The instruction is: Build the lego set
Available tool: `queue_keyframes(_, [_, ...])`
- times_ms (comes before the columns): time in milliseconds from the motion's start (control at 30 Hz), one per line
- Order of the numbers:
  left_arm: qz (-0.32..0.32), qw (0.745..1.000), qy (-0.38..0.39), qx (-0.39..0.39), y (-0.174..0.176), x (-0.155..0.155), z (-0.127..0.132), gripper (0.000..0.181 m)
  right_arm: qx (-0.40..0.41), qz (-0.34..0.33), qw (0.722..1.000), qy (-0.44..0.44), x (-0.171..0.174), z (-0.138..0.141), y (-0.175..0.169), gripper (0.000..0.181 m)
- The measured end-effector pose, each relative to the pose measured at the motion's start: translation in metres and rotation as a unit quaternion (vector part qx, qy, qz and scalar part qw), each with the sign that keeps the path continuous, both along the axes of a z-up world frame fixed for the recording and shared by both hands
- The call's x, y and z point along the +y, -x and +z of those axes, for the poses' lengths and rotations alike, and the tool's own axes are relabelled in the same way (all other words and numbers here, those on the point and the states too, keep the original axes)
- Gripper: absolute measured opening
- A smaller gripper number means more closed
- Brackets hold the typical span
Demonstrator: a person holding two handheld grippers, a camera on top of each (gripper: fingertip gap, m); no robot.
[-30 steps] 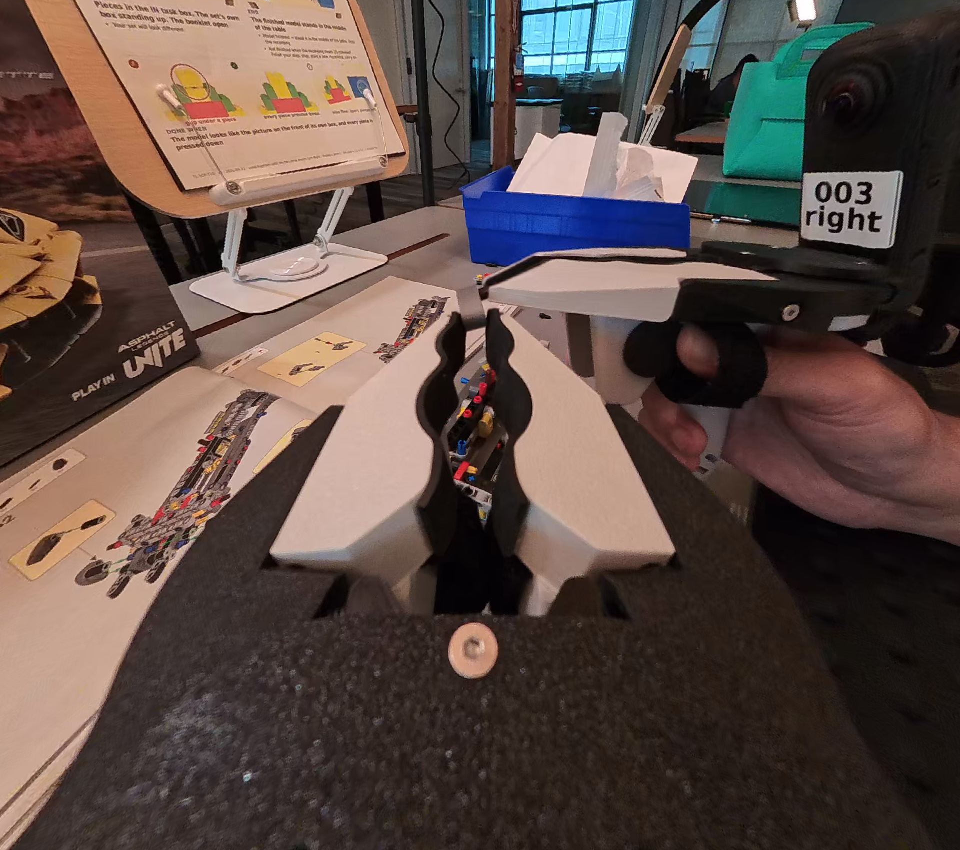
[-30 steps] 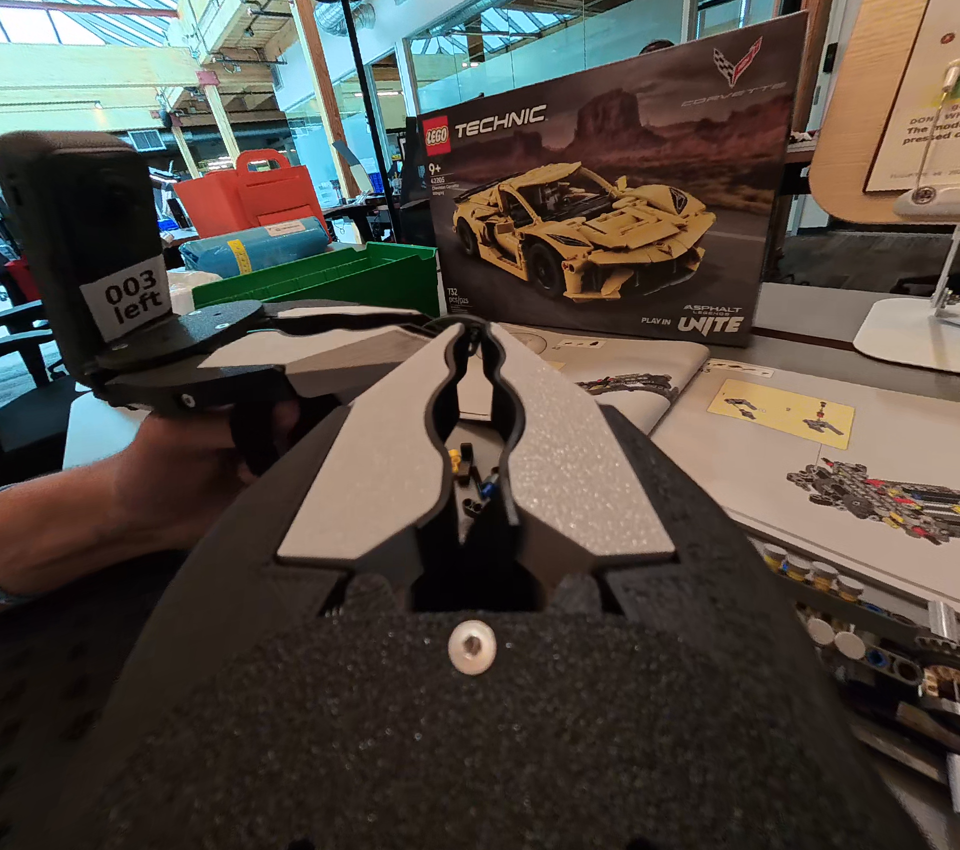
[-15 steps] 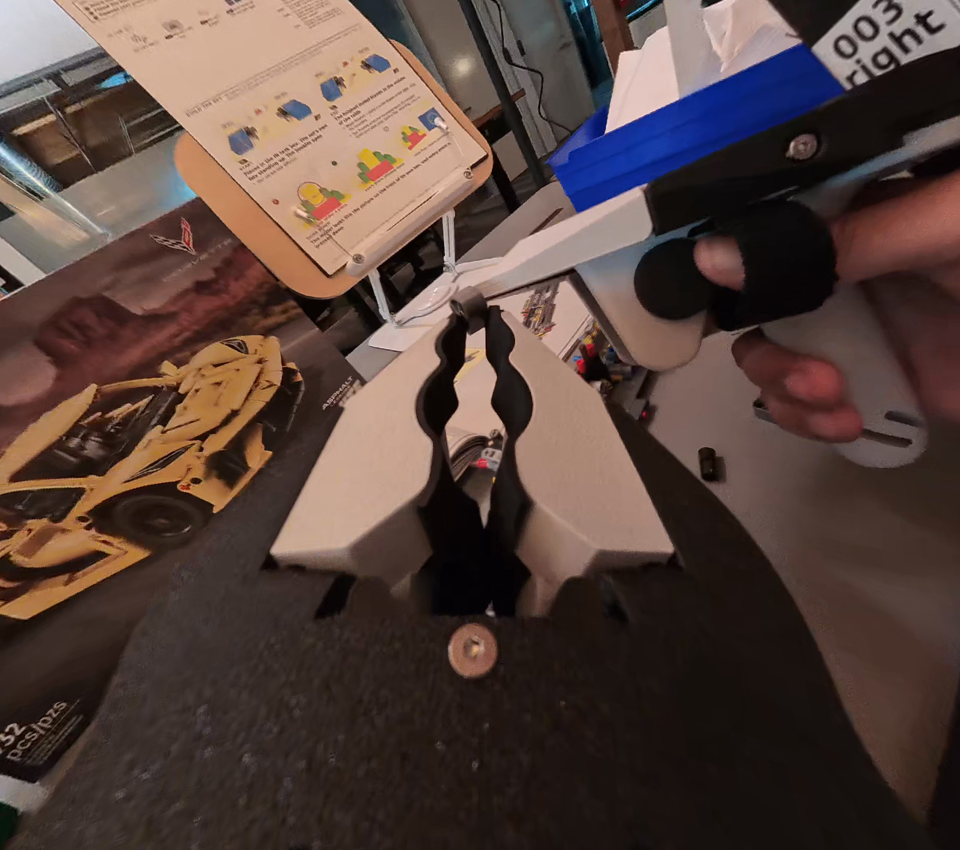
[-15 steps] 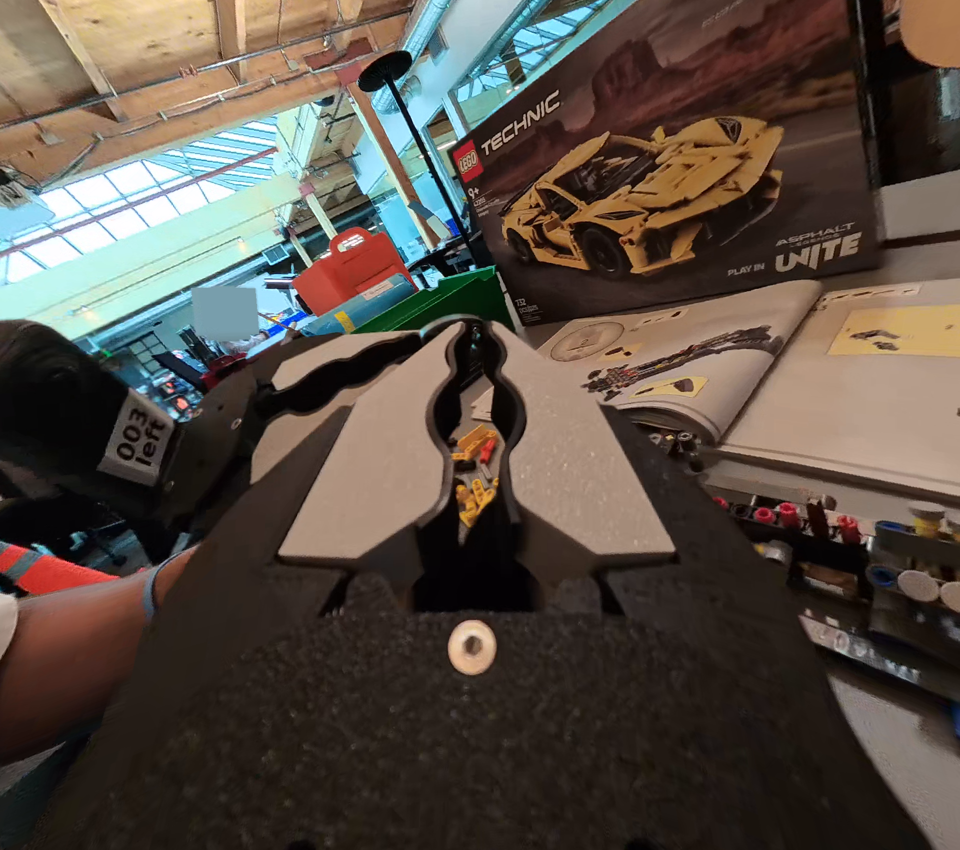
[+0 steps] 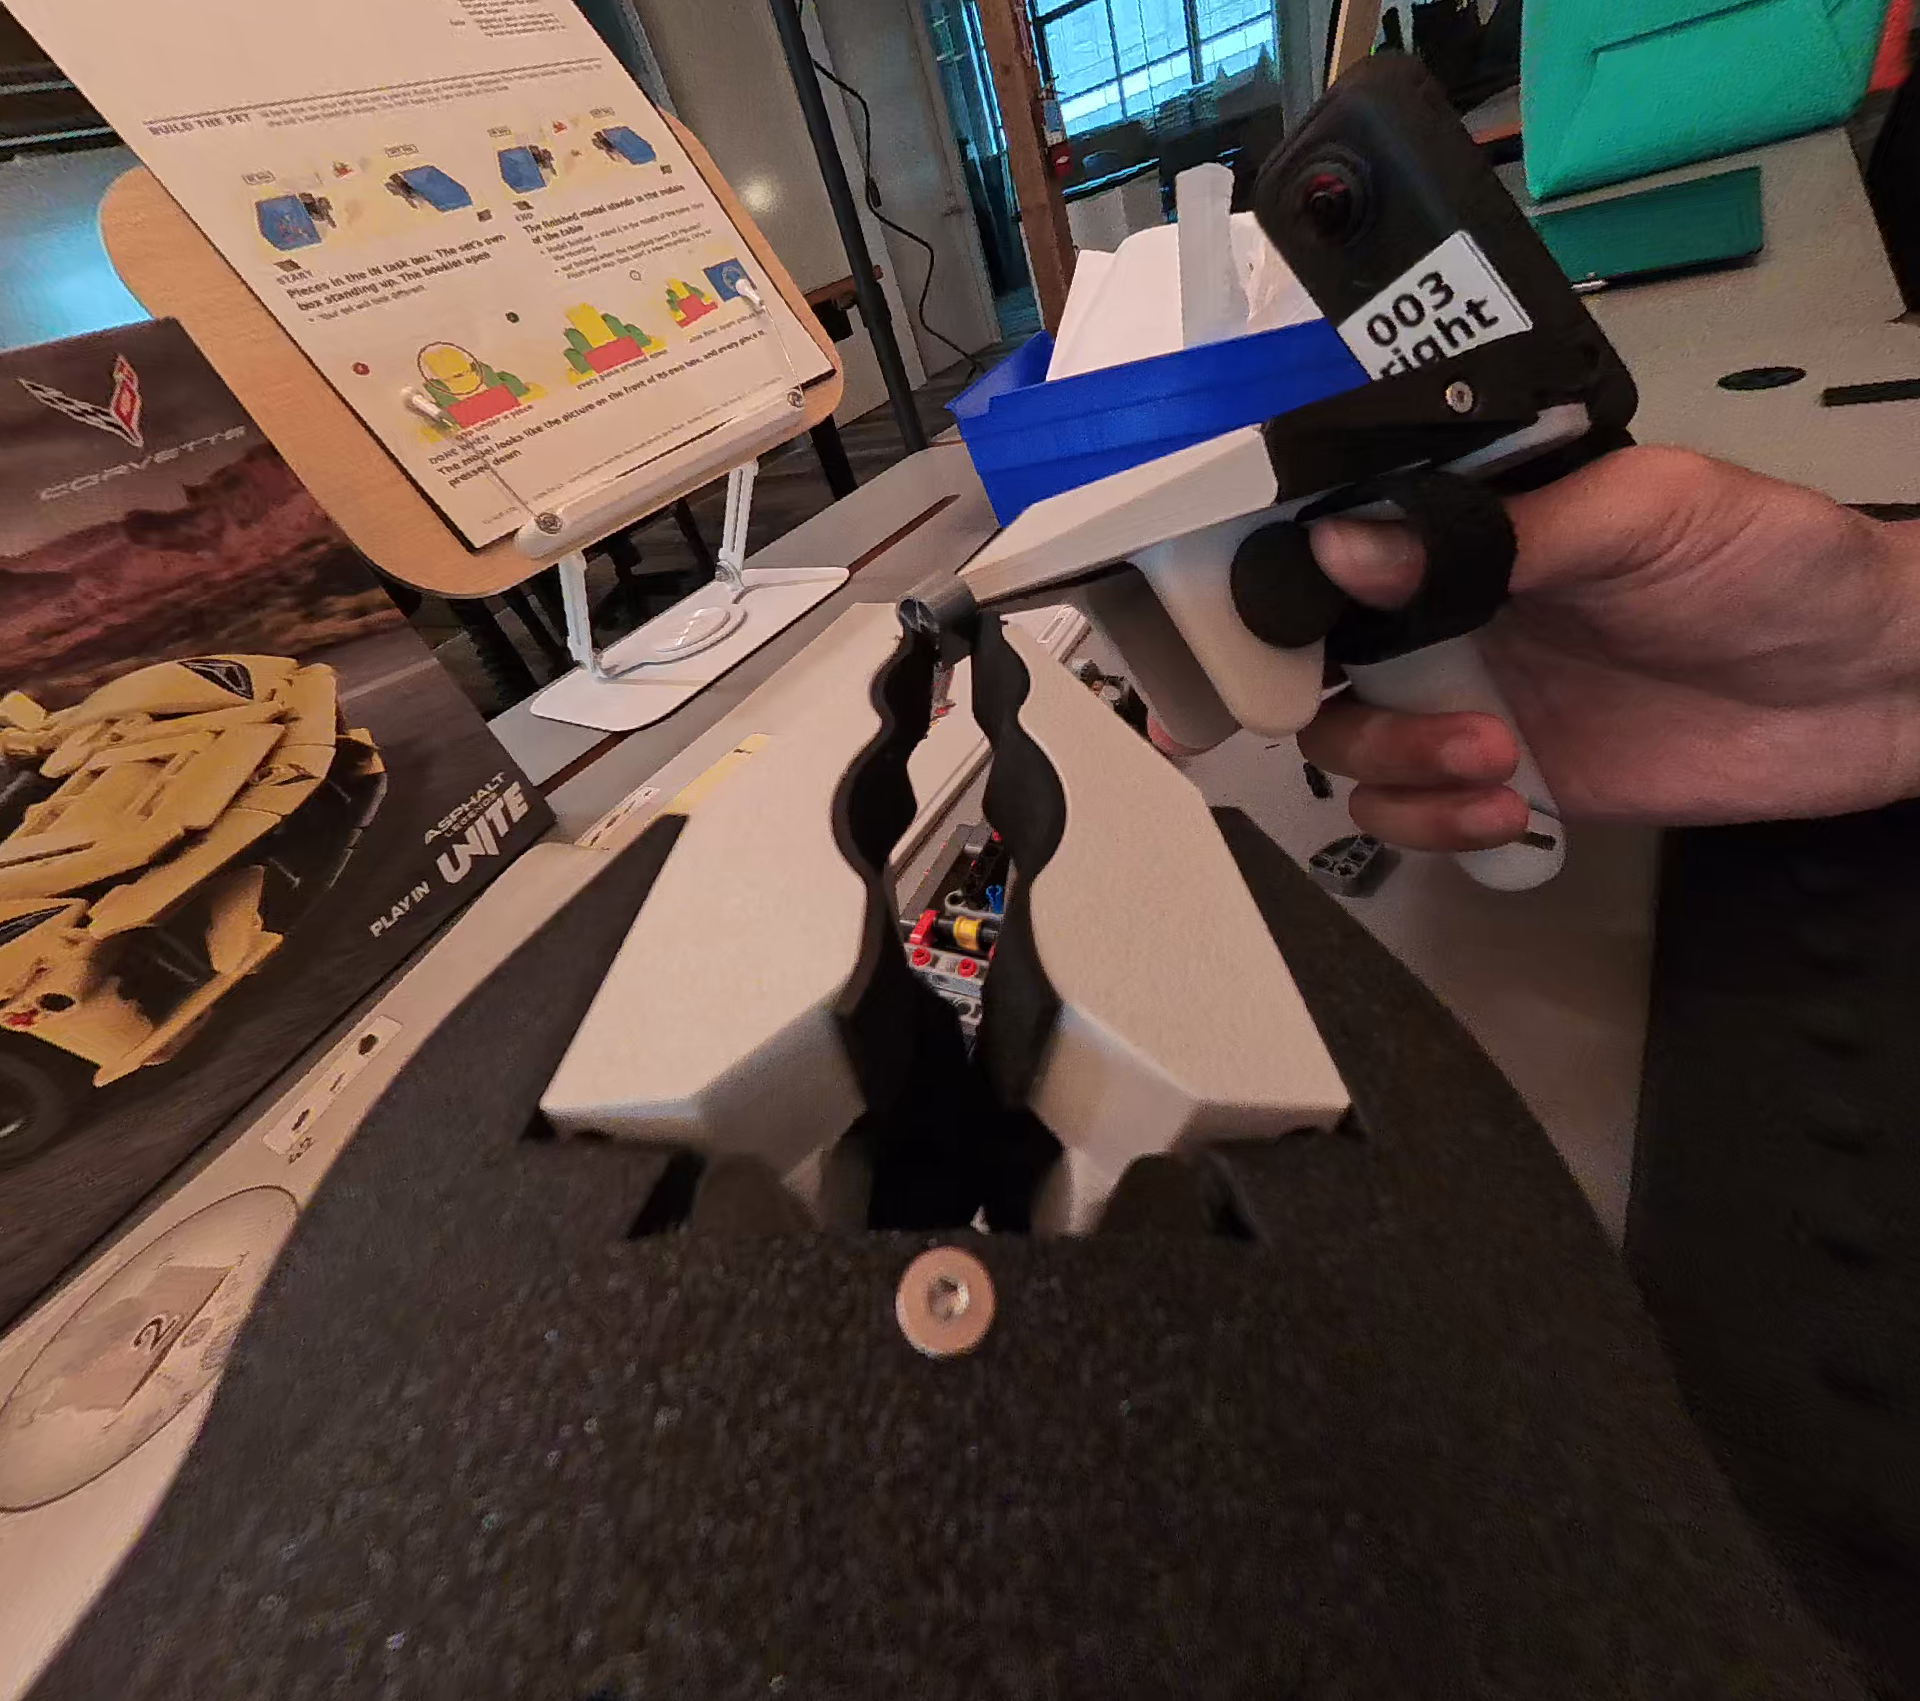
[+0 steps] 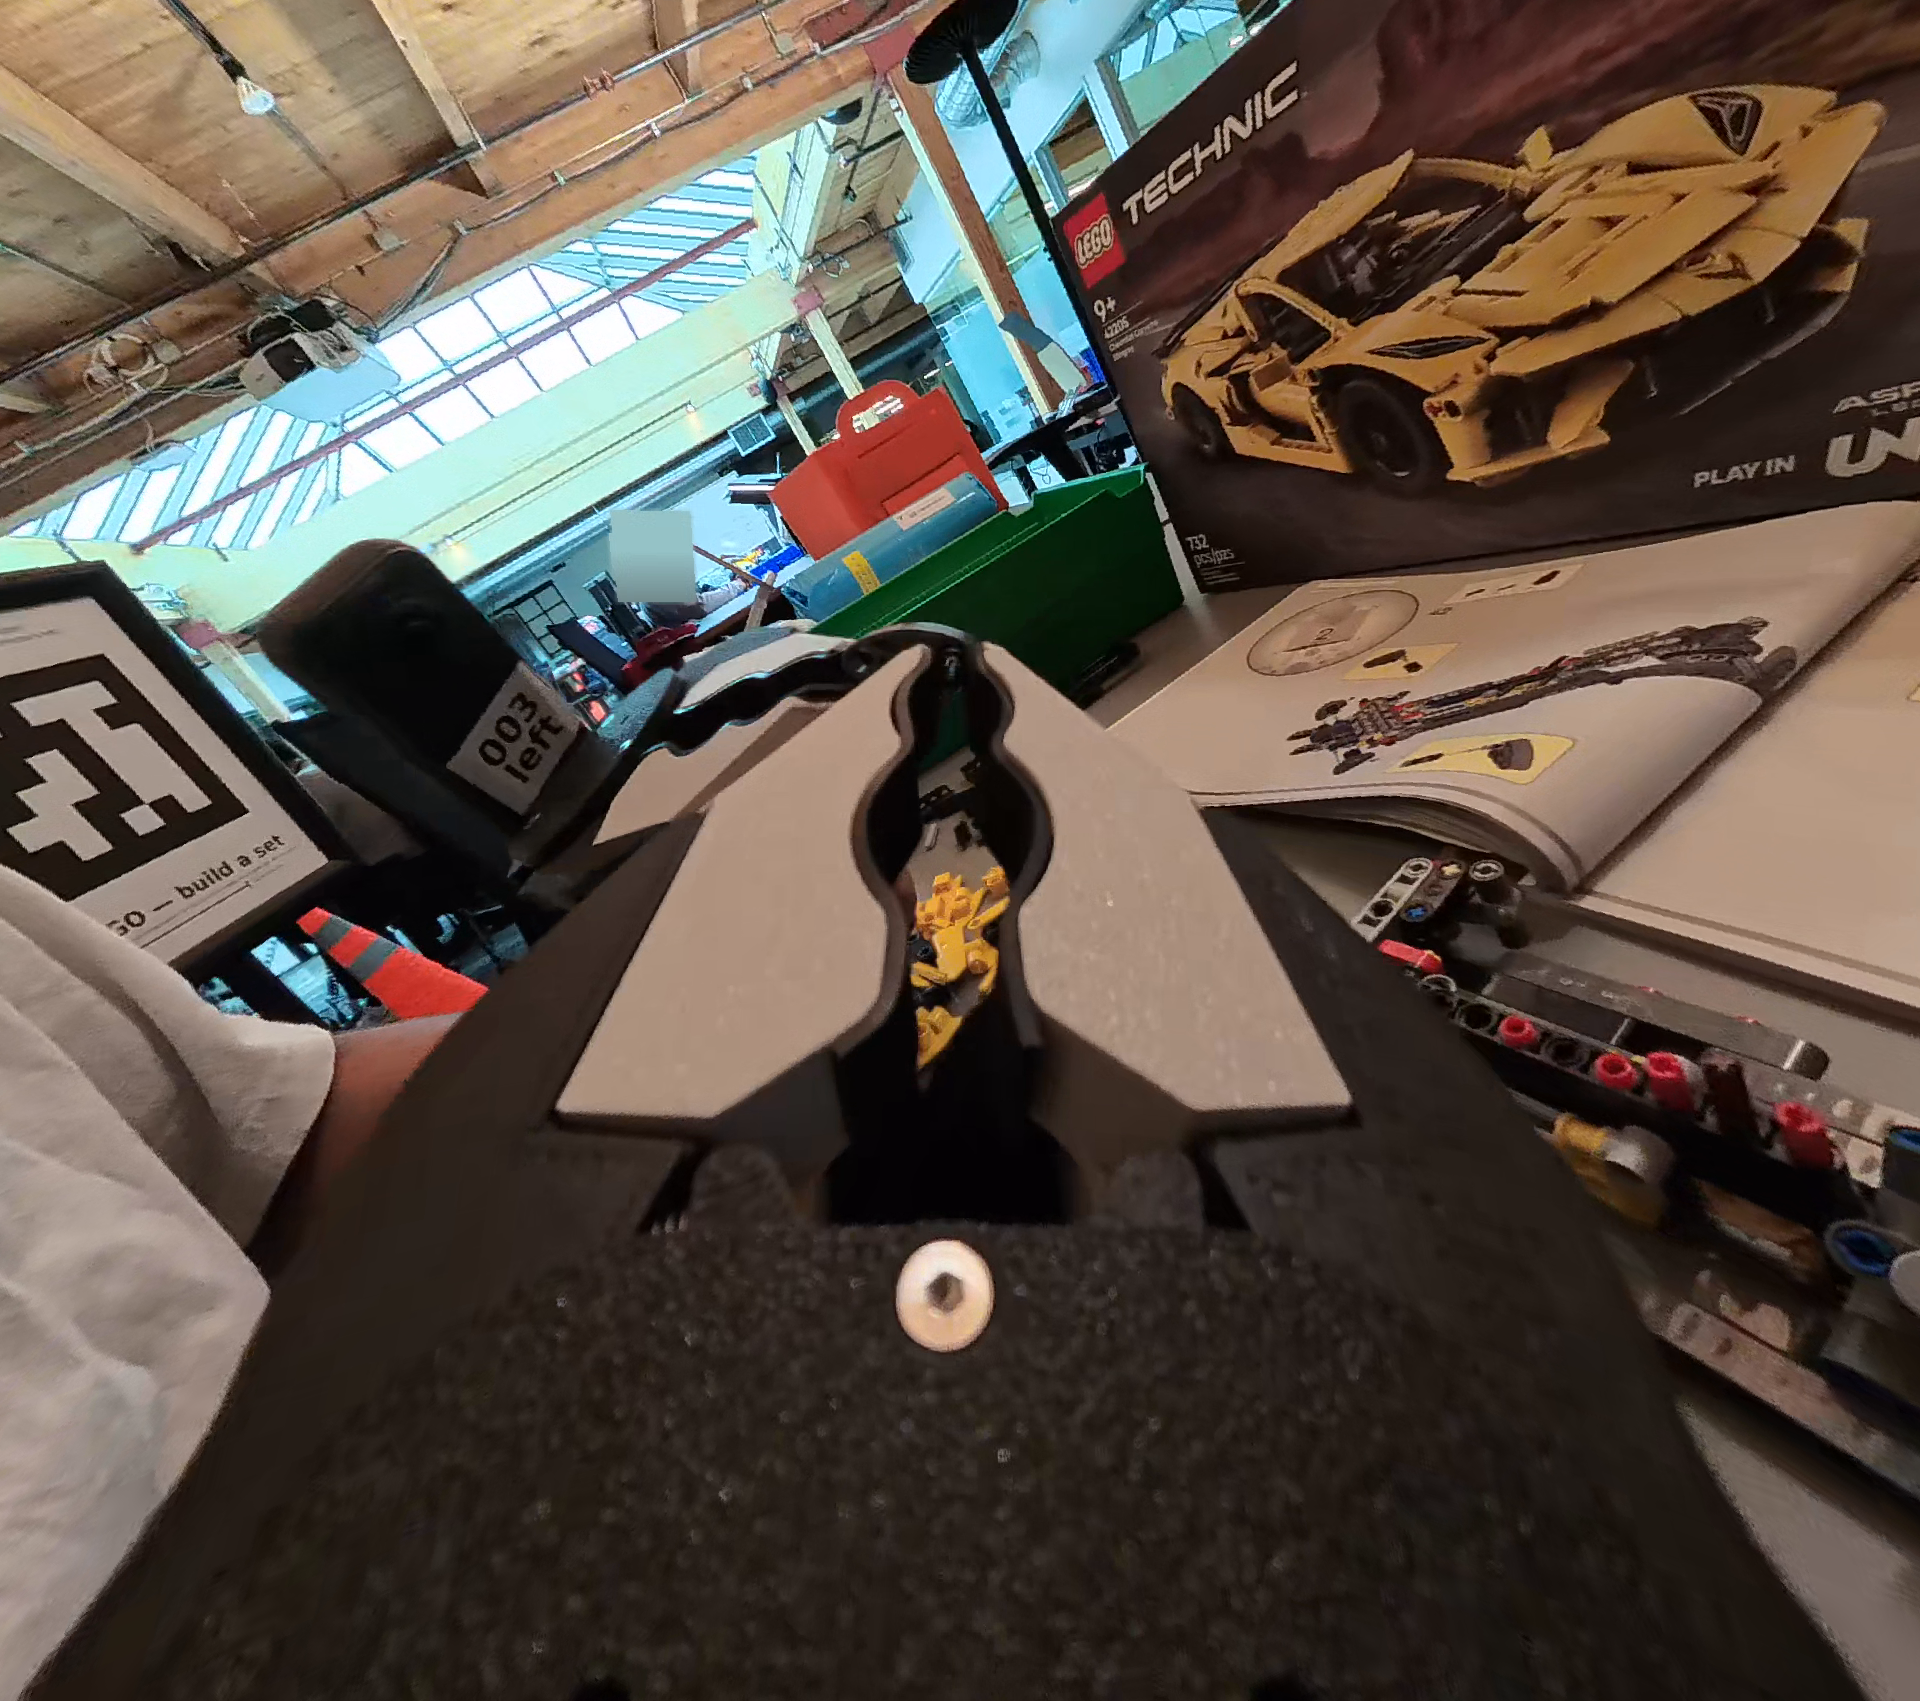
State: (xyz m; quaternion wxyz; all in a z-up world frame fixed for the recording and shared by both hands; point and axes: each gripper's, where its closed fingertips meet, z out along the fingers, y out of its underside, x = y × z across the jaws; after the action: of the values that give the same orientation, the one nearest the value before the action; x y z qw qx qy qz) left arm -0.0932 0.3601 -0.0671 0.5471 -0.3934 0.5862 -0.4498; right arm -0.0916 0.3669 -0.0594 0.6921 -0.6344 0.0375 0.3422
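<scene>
Left gripper (image 5: 951, 643): held up above the table, fingers drawn almost together at the tips, nipping a small dark grey piece (image 5: 928, 615). Right gripper (image 6: 951, 664): meets it tip to tip, fingers likewise nearly together; whether it grips the same piece or only touches it, I cannot tell. A person's hand (image 5: 1621, 643) works the right tool's handle.

Risks, as judged from where I stand:
- Piece so small and so shallowly held that a slight twist between the two tools could flick it out.
- Dropped, it would land among the loose parts below and be hard to find again.
- Both tips crowd one spot, so a hard squeeze from either could knock the other's hold askew.

Task's thing: partly built lego model (image 6: 1621, 1059), a long dark beam with red pins, lying on the table at the right, just beside the open instruction booklet (image 6: 1558, 716). Loose yellow pieces (image 6: 951, 924) lie in a heap beneath the tips.

Surface: pale grey table (image 5: 1455, 955). Set's box (image 6: 1507, 280) stands upright behind the booklet; task sheet on a wooden stand (image 5: 395, 217); blue bin (image 5: 1122, 415) holding white paper; green bin (image 6: 1029, 571).

Room: open workshop, timber ceiling, exposed pipes, large windows.
</scene>
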Motion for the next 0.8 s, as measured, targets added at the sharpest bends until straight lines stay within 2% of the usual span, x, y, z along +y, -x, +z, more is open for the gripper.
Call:
queue_keyframes(100, [-0.002,1.0,0.014,0.002,-0.001,0.002,0.001,0.006,0.033,0.005,0.999,0.01,0.001,0.0,-0.002,0.004])
queue_keyframes(333, [-0.069,0.985,0.155,-0.005,0.003,0.004,0.013,0.007,0.059,0.056,0.997,0.0,-0.003,0.009,0.004,0.011])
queue_keyframes(400, [-0.114,0.973,0.198,-0.006,0.007,-0.003,0.017,0.007,0.081,0.069,0.994,-0.026,-0.008,0.018,0.002,0.019])
queue_keyframes(467, [-0.171,0.954,0.247,-0.008,0.012,-0.012,0.024,0.006,0.117,0.107,0.986,-0.044,-0.014,0.027,0.001,0.024])
queue_keyframes(533, [-0.206,0.938,0.278,-0.015,0.016,-0.017,0.03,0.006,0.153,0.184,0.969,-0.063,-0.023,0.036,0.01,0.037])
queue_keyframes(567, [-0.219,0.932,0.289,-0.017,0.018,-0.018,0.033,0.006,0.181,0.22,0.957,-0.06,-0.027,0.039,0.013,0.037])
queue_keyframes(633, [-0.235,0.926,0.295,-0.015,0.019,-0.023,0.033,0.006,0.207,0.248,0.945,-0.05,-0.027,0.039,0.017,0.032])
queue_keyframes(800, [-0.237,0.924,0.301,-0.018,0.018,-0.024,0.034,0.006,0.168,0.244,0.954,-0.045,-0.026,0.034,0.026,0.03])
